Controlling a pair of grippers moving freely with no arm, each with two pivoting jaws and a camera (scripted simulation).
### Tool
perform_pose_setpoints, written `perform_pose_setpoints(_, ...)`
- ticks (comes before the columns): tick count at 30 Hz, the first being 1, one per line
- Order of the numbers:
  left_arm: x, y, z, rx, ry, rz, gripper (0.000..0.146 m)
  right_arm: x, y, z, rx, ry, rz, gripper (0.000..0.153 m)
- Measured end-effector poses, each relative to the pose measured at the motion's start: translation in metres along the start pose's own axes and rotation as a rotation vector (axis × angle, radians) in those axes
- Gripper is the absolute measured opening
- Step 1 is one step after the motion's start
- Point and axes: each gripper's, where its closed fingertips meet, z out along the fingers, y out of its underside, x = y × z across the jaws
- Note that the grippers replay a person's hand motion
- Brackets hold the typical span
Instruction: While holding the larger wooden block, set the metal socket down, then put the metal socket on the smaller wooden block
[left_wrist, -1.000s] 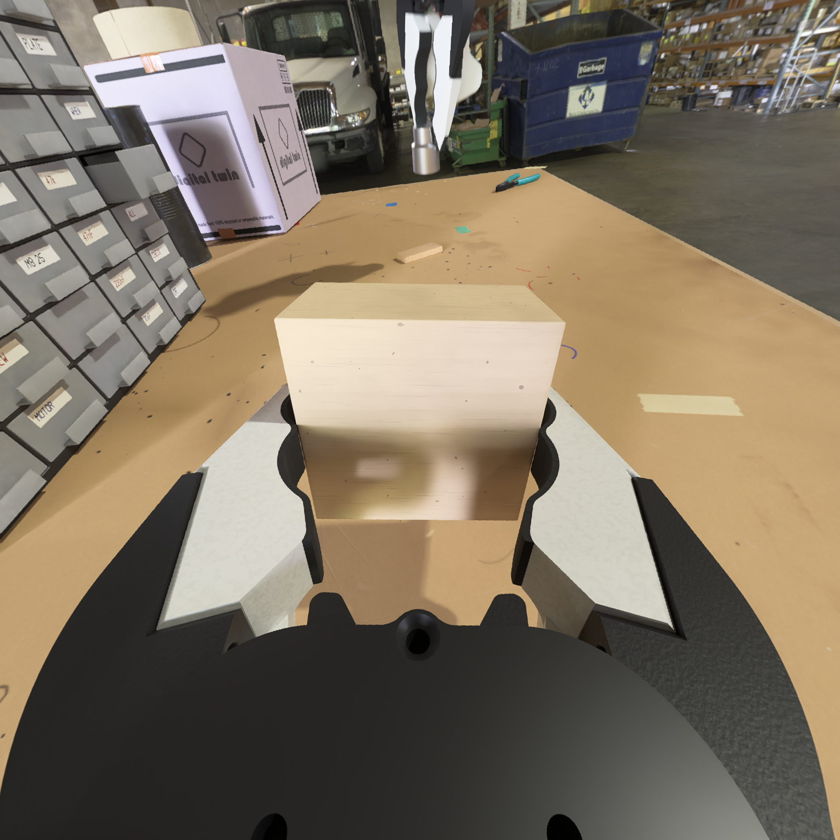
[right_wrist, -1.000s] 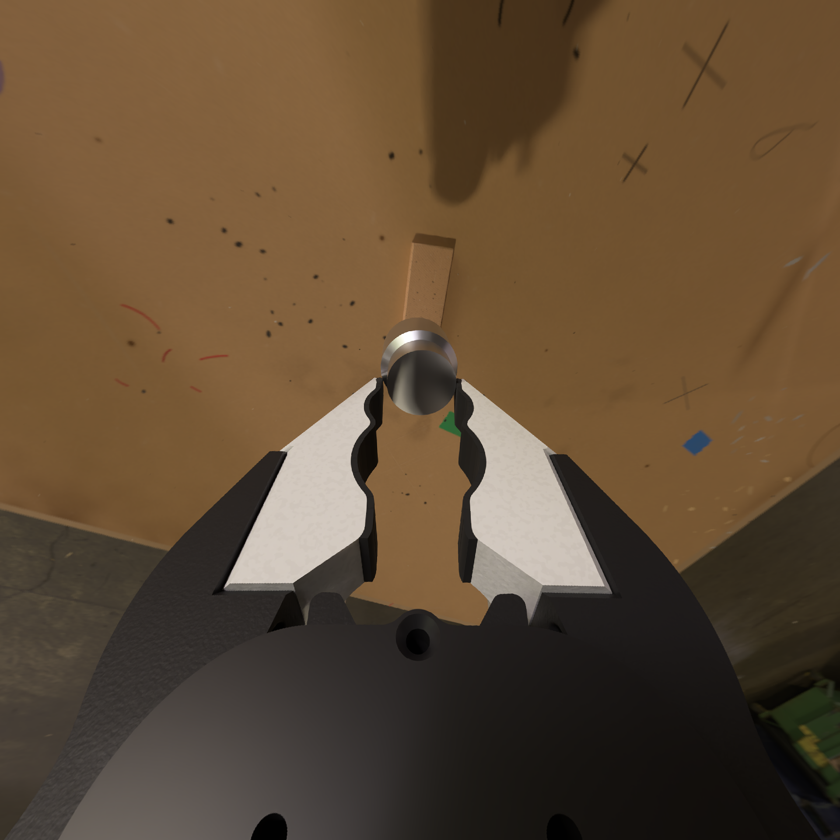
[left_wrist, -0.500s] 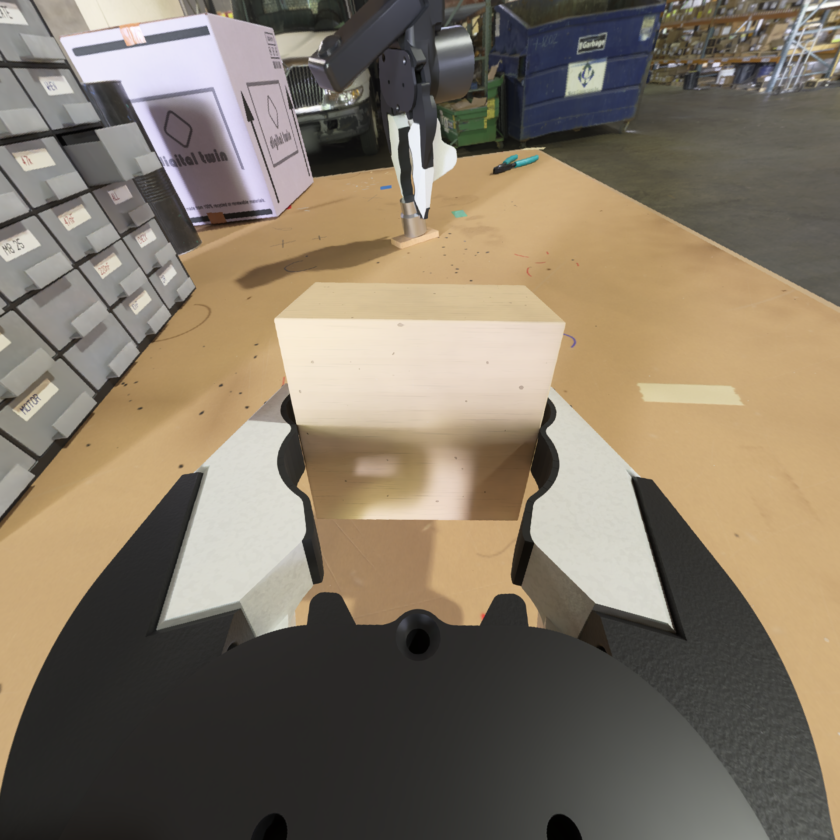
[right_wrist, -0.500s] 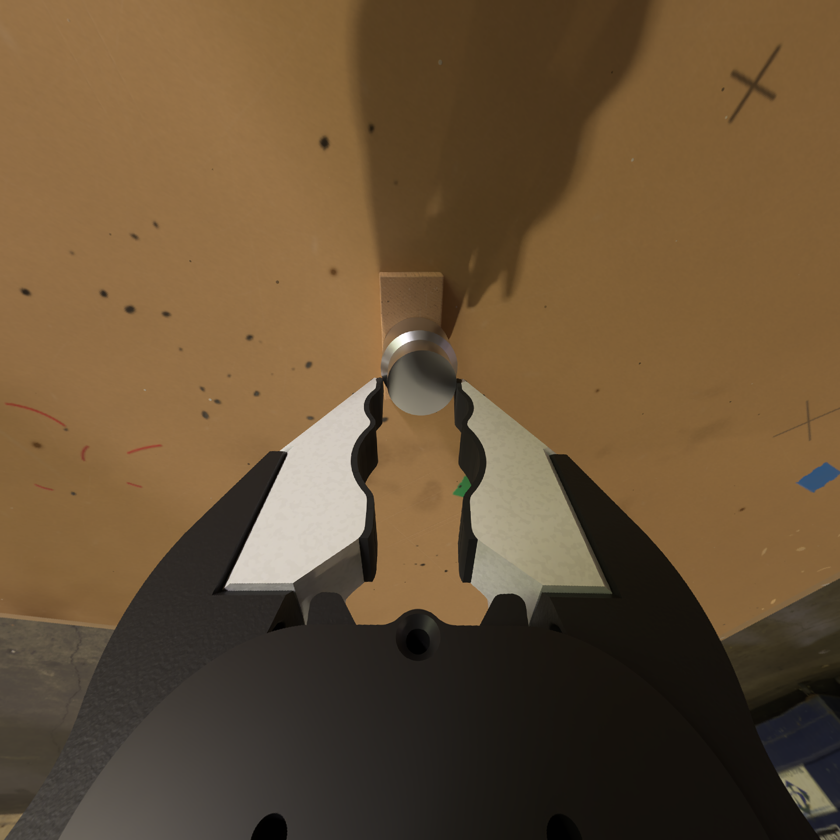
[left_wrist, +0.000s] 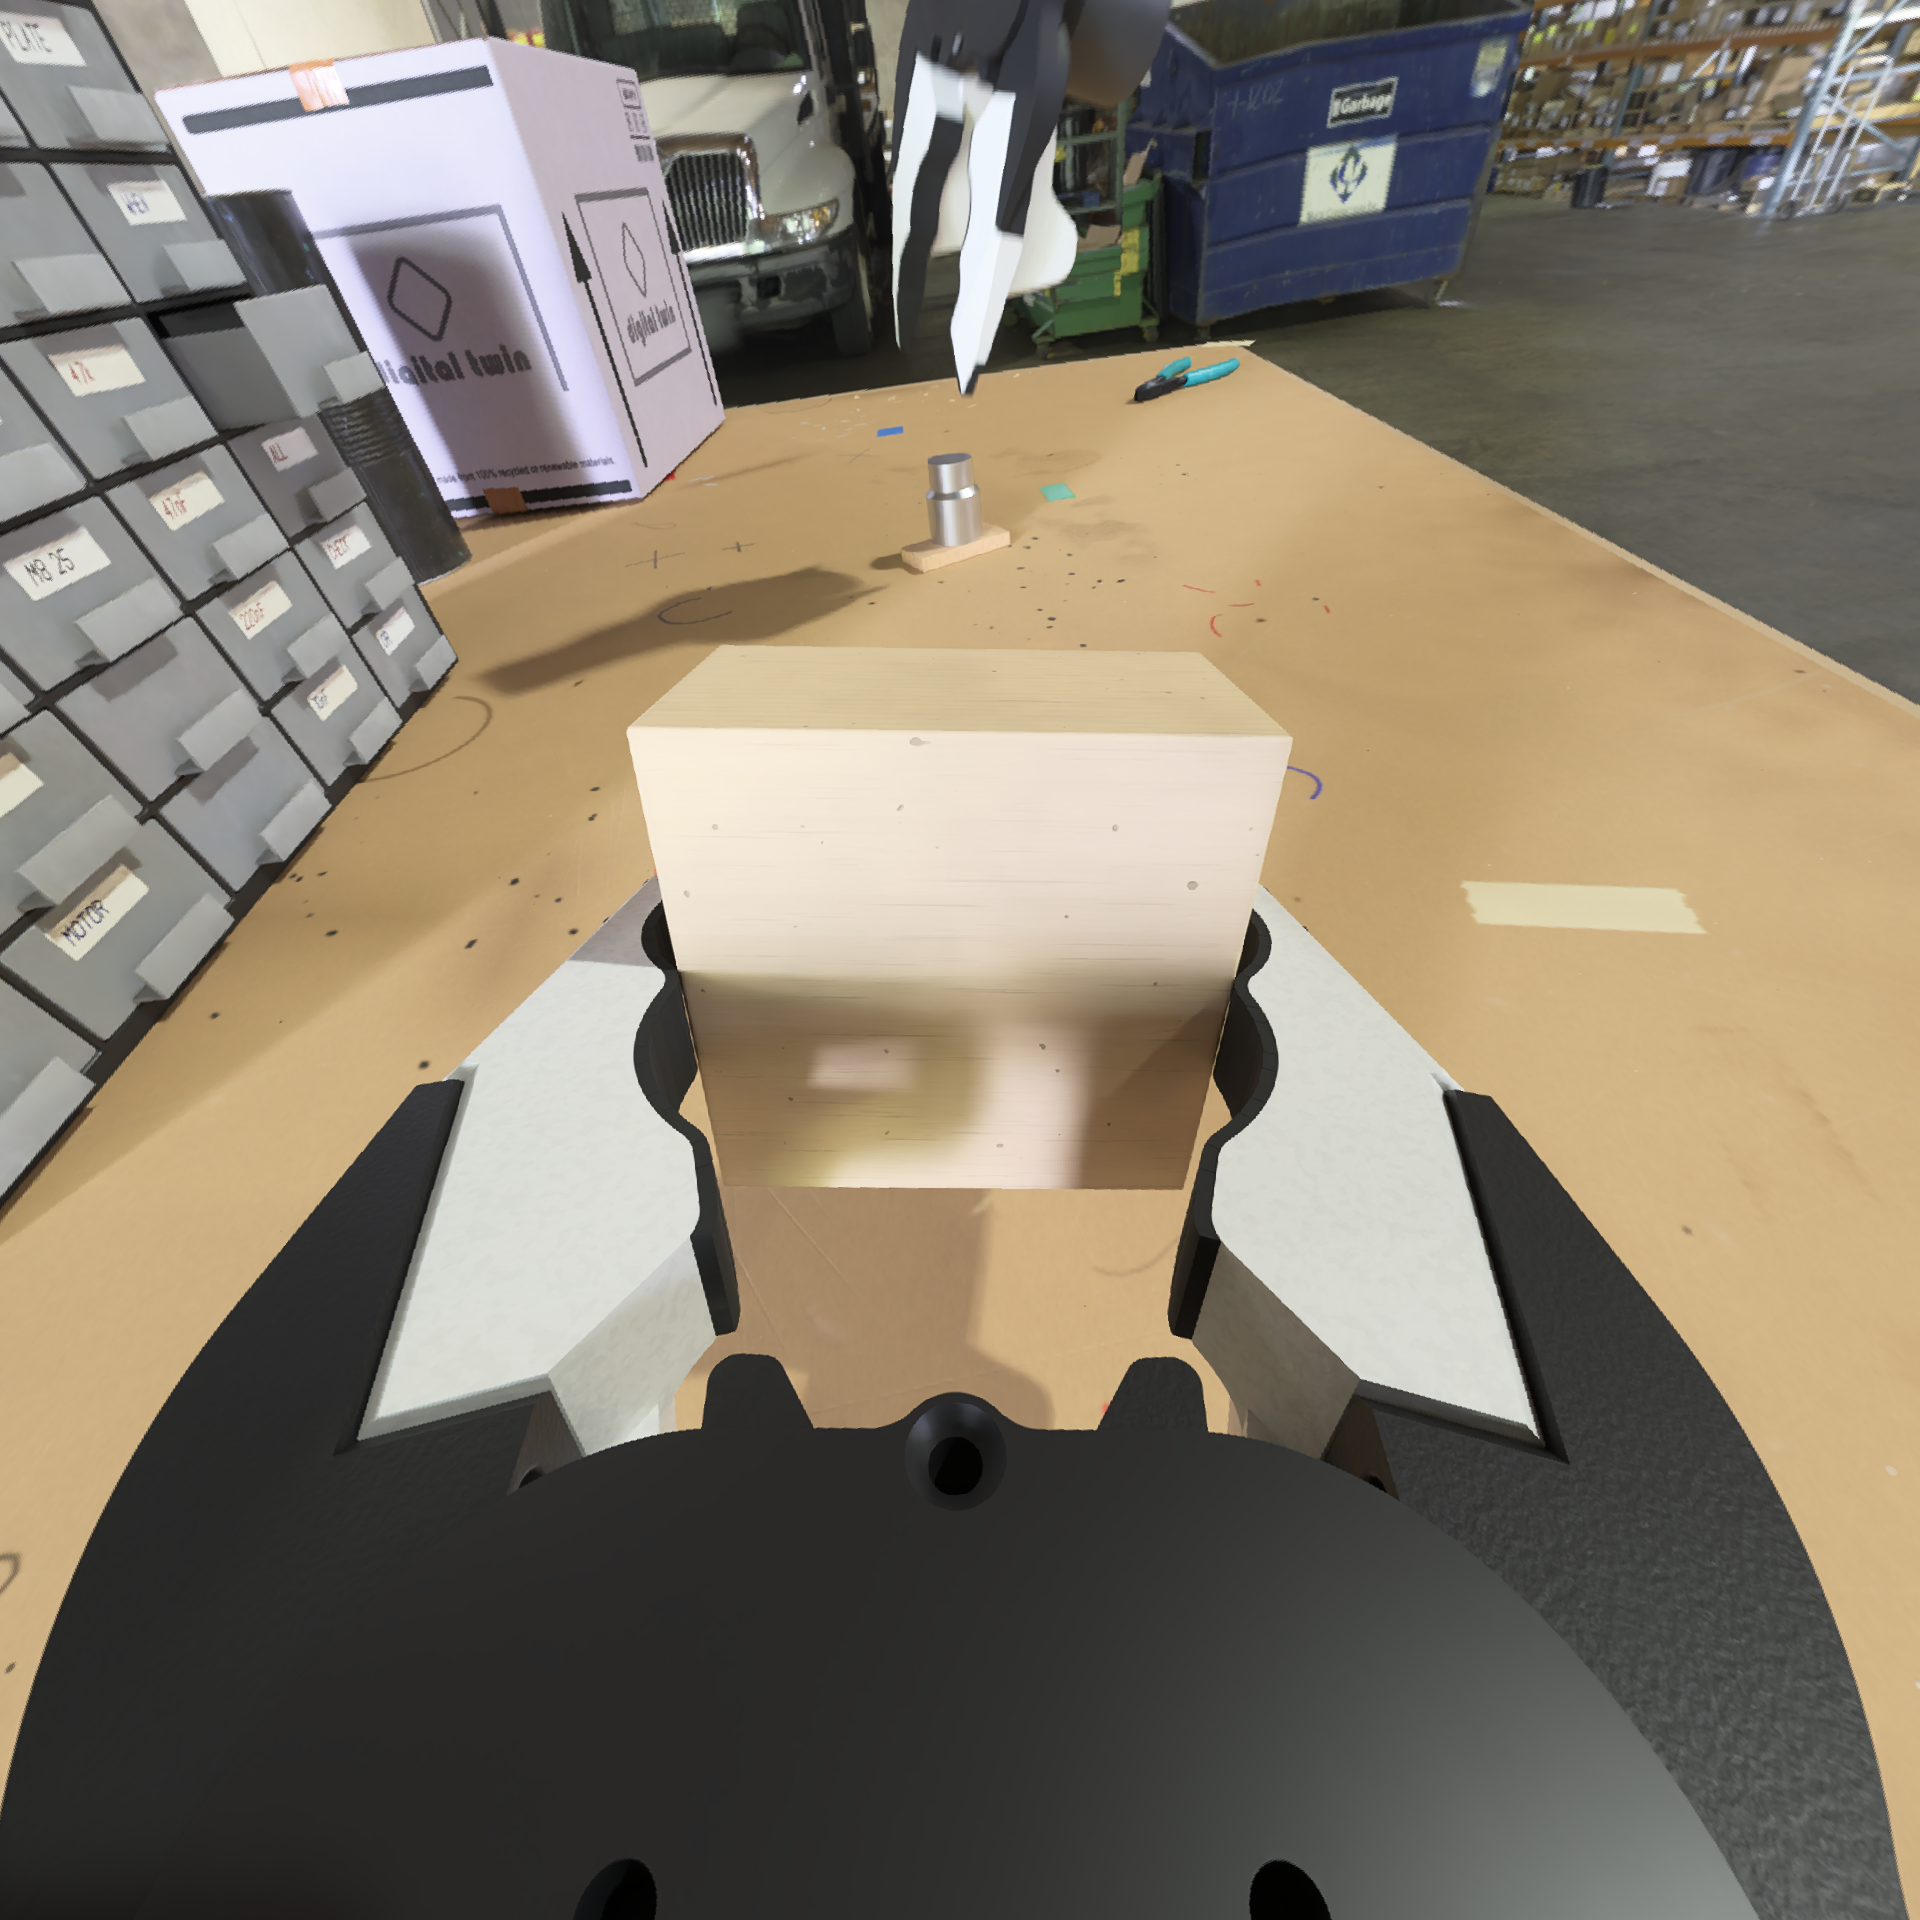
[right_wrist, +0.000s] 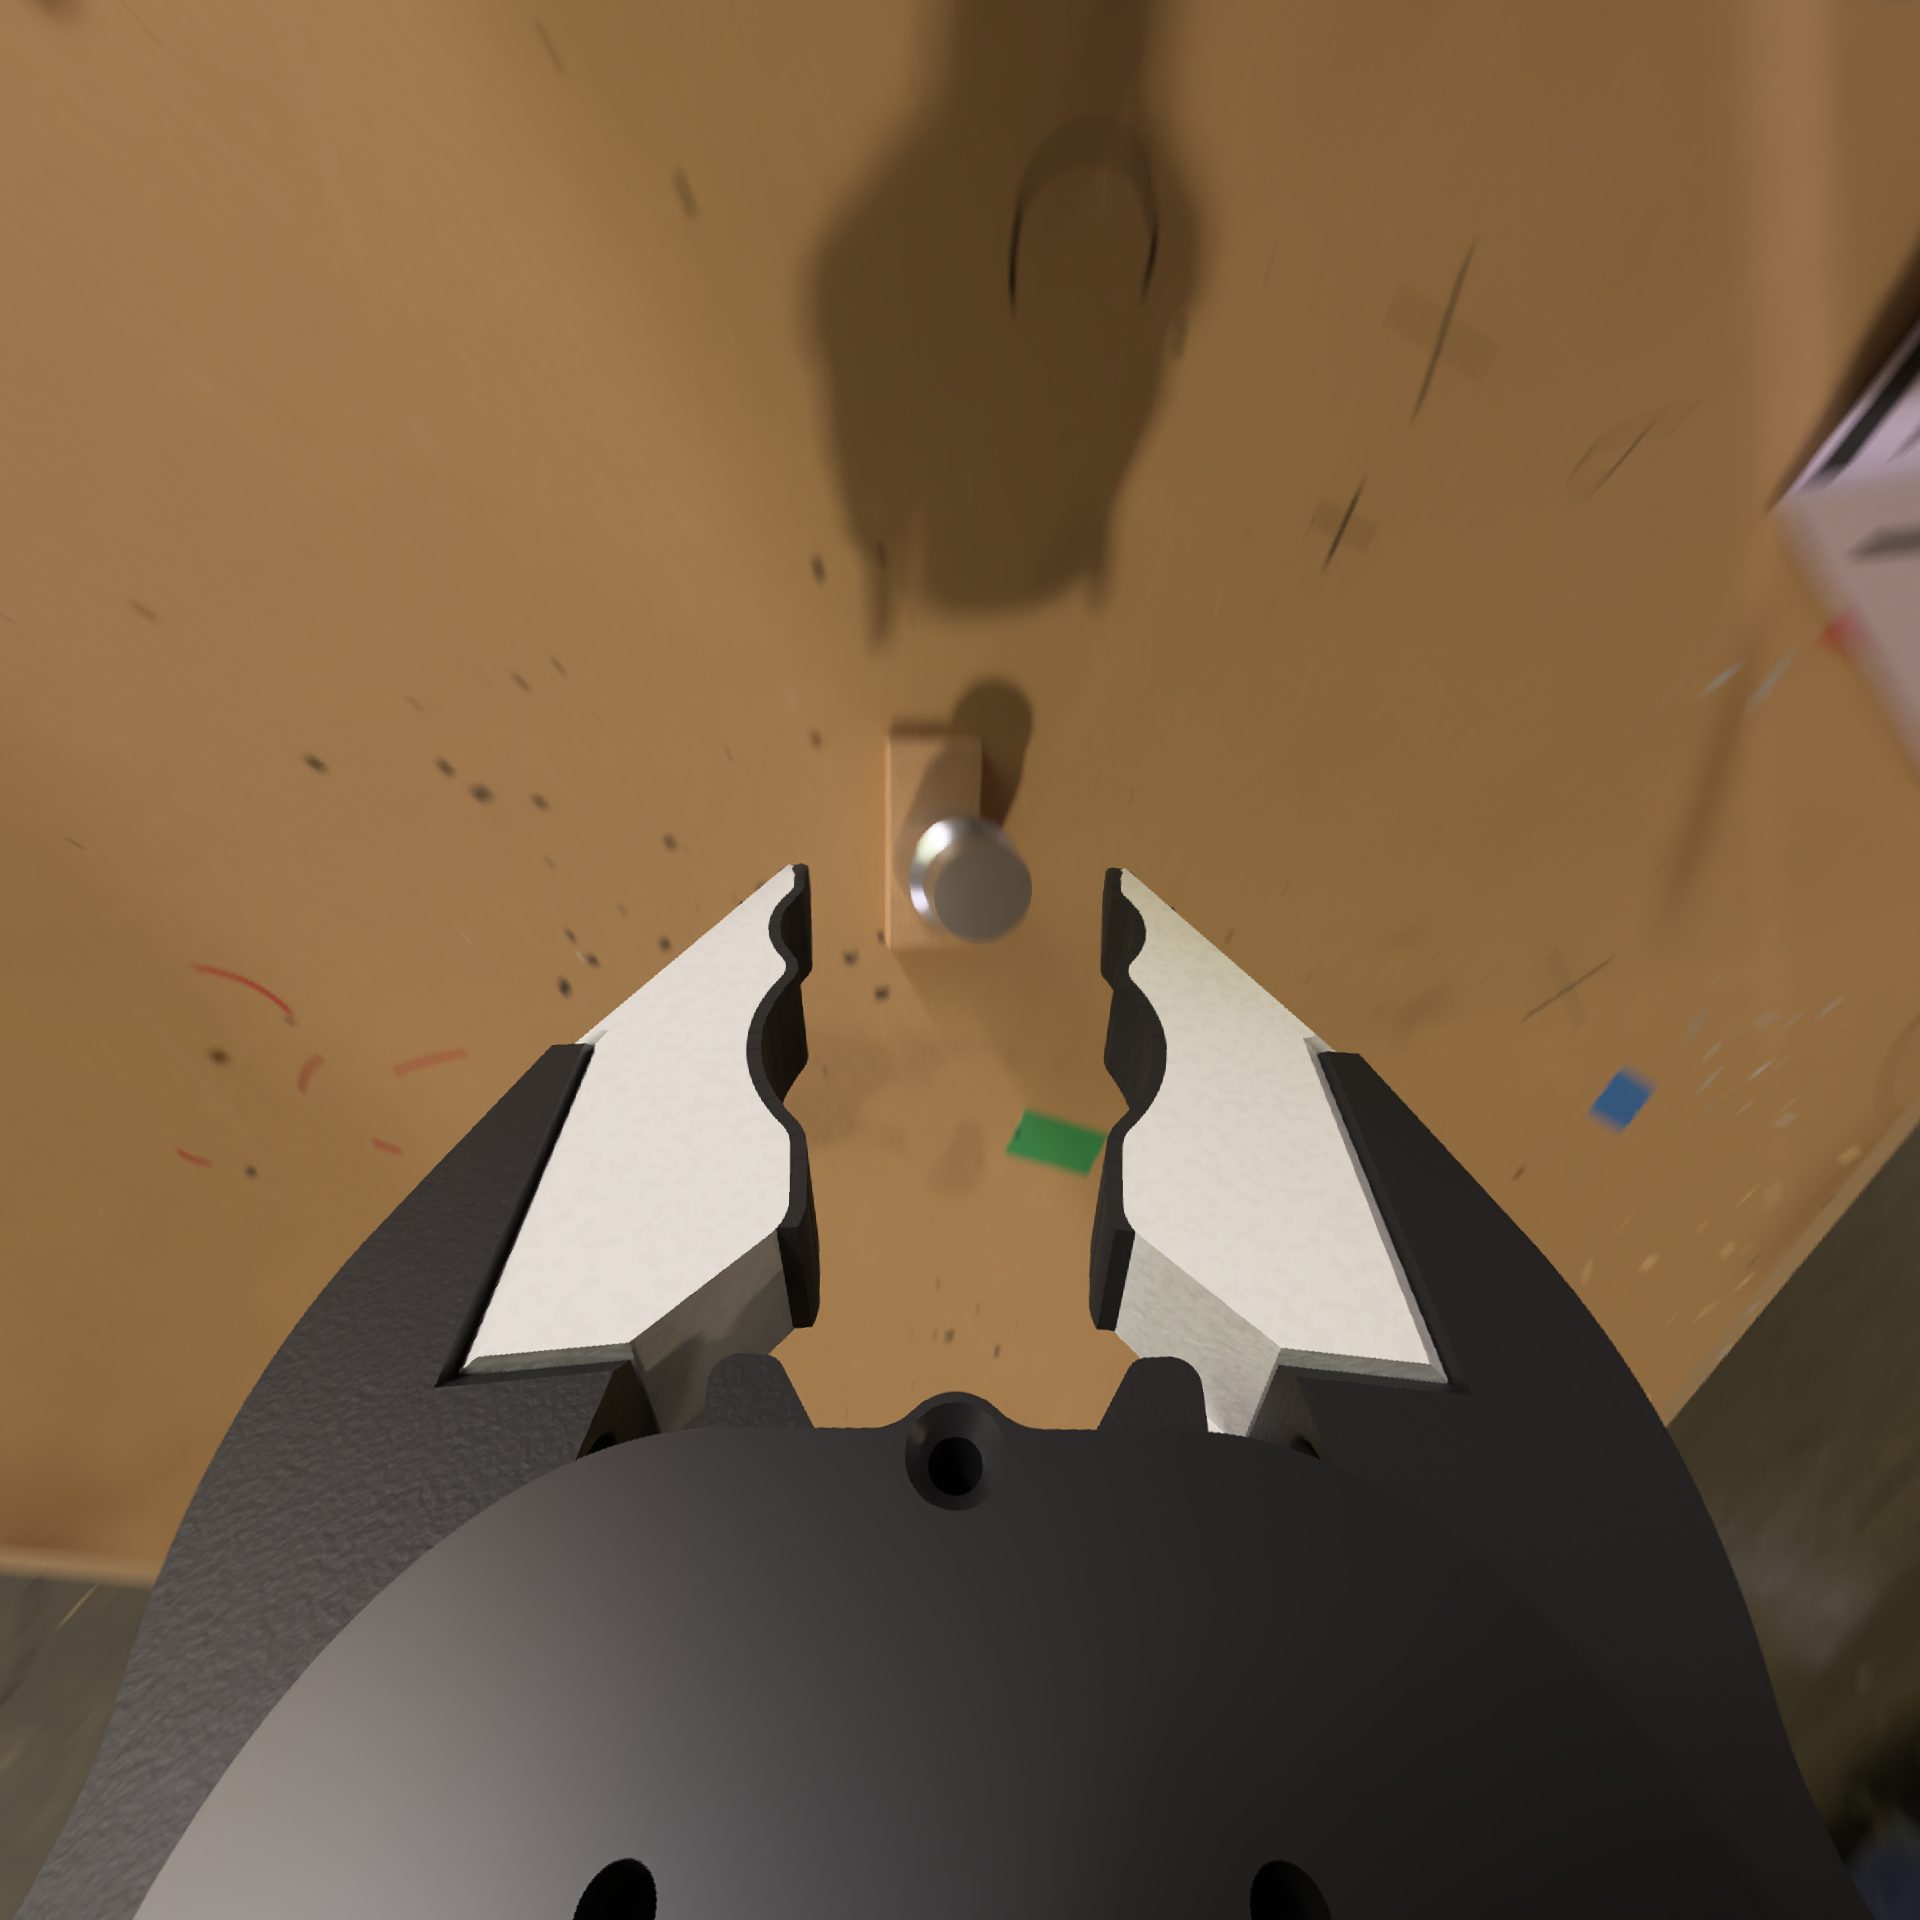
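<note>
Socket (right_wrist: 971, 883) upright on small block (right_wrist: 902, 821) | right claw (right_wrist: 954, 883) wide, blurred | left claw (left_wrist: 956, 935) grips large block (left_wrist: 956, 914), tips hidden

We see a warehouse interior whose foreground is a tan board work surface (left_wrist: 1558, 1091), speckled with black dots and pen marks and bearing a strip of masking tape (left_wrist: 1581, 906), small blue (right_wrist: 1621, 1099) and green (right_wrist: 1055, 1141) tape patches, and teal-handled pliers (left_wrist: 1184, 376) at its far edge. Along the left we find grey labelled parts drawers (left_wrist: 156, 644), a black cylinder (left_wrist: 364, 416), and a white printed carton (left_wrist: 447, 270). Beyond the surface we note a dark concrete floor (left_wrist: 1662, 416), a white truck (left_wrist: 748, 177), a blue dumpster (left_wrist: 1320, 177), a green bin (left_wrist: 1101, 281) and stocked pallet racking (left_wrist: 1714, 94).
</note>
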Motion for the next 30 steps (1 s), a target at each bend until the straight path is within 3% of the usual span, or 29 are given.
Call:
perform_pose_setpoints(5, -0.001, 0.002, 0.001, -0.023, -0.006, -0.003, 0.104, -0.051, -0.080, -0.061, 0.507, 0.048, -0.161, 0.060)
perform_pose_setpoints(8, -0.003, 0.001, 0.000, -0.018, -0.026, 0.006, 0.104, -0.110, -0.122, -0.082, 0.784, -0.049, -0.259, 0.060)
perform_pose_setpoints(11, -0.009, 0.000, -0.002, -0.006, -0.055, -0.008, 0.104, -0.162, -0.150, -0.078, 0.942, -0.177, -0.245, 0.059)
perform_pose_setpoints(18, -0.016, -0.001, -0.003, -0.055, -0.117, 0.017, 0.104, -0.201, -0.181, -0.012, 1.039, -0.207, -0.275, 0.057)
perform_pose_setpoints(23, -0.030, -0.023, -0.018, -0.074, -0.290, 0.089, 0.104, -0.208, -0.175, 0.013, 1.039, -0.213, -0.333, 0.057)
perform_pose_setpoints(26, -0.038, -0.060, -0.050, -0.018, -0.472, 0.100, 0.104, -0.206, -0.174, 0.015, 1.036, -0.207, -0.319, 0.057)
perform_pose_setpoints(30, -0.047, -0.097, -0.126, -0.015, -0.711, 0.039, 0.104, -0.207, -0.172, 0.014, 1.034, -0.248, -0.301, 0.057)
